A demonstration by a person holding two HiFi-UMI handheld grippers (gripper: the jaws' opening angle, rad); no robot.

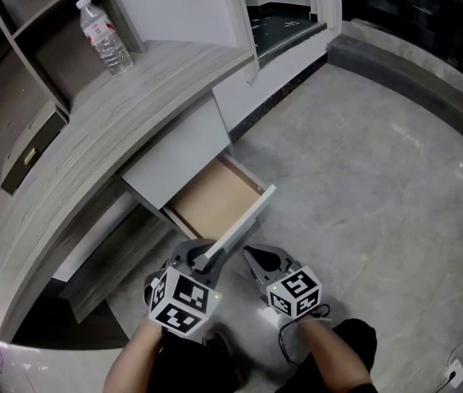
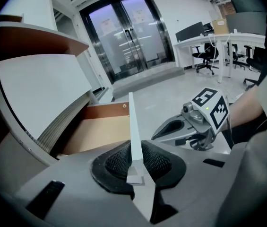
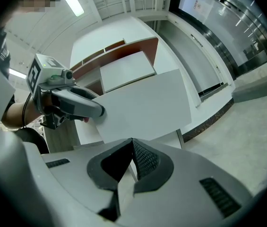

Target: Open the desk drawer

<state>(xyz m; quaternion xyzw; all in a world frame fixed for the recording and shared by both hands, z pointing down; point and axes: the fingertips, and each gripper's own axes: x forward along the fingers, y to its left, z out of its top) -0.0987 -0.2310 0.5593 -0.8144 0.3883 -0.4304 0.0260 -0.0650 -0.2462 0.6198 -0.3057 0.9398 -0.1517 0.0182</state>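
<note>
The desk drawer [image 1: 211, 196] stands pulled out from under the grey wood desktop [image 1: 92, 137], its light brown inside showing. Its white front panel [image 1: 246, 218] runs slantwise toward me. My left gripper [image 1: 203, 260] is shut on the near end of that panel. In the left gripper view the panel's thin top edge [image 2: 131, 126] runs between the black pads [image 2: 154, 162], and the left gripper [image 2: 133, 163] clamps it. My right gripper [image 1: 253, 256] hovers just right of the panel, shut, with nothing in it. In the right gripper view the right gripper [image 3: 132, 161] faces the panel's white face [image 3: 142, 103].
A clear water bottle [image 1: 104, 35] stands upright on the desktop, under white shelving [image 1: 182, 11]. Grey concrete floor [image 1: 379, 178] spreads to the right of the drawer. Beyond the drawer are glass doors [image 2: 128, 37] and office chairs [image 2: 206, 56].
</note>
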